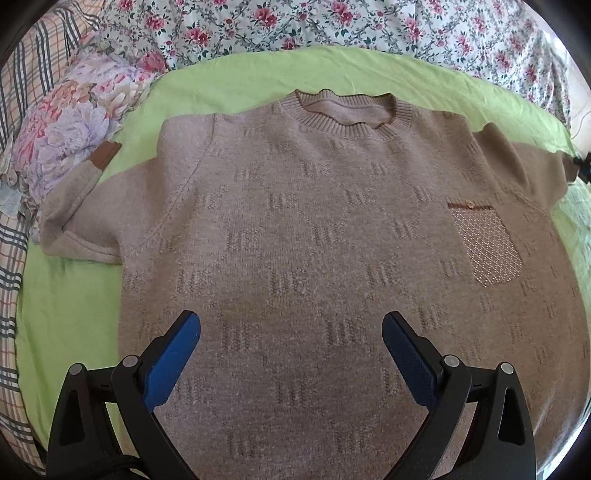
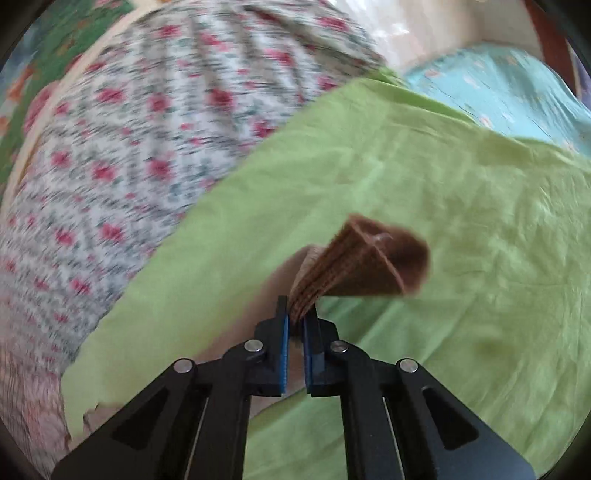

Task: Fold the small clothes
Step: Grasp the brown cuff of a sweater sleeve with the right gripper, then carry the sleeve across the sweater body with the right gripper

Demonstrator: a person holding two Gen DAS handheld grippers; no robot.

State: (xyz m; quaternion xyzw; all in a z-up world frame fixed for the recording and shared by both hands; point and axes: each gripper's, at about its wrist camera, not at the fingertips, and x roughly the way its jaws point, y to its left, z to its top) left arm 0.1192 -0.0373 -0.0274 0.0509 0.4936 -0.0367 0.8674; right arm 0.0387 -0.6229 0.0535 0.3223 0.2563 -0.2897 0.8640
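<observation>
A taupe knitted sweater (image 1: 314, 229) lies face up and spread flat on a green sheet (image 1: 74, 295), its collar (image 1: 347, 114) at the far side. It has a patterned chest pocket (image 1: 484, 247). Its left sleeve bends upward and ends in a brown cuff (image 1: 105, 155). My left gripper (image 1: 291, 321) hovers open over the sweater's lower body, with nothing between its blue pads. The other sleeve (image 1: 535, 162) stretches to the right edge. In the right wrist view my right gripper (image 2: 297, 314) is shut on that sleeve's brown cuff (image 2: 369, 266), which fans out beyond the fingertips above the sheet (image 2: 443, 184).
A floral quilt (image 1: 332, 26) lies bunched behind the sheet and shows blurred in the right wrist view (image 2: 147, 129). A flowered pillow (image 1: 74, 122) and a plaid blanket (image 1: 14, 258) border the left side. A turquoise cloth (image 2: 498, 81) lies beyond the sheet's far edge.
</observation>
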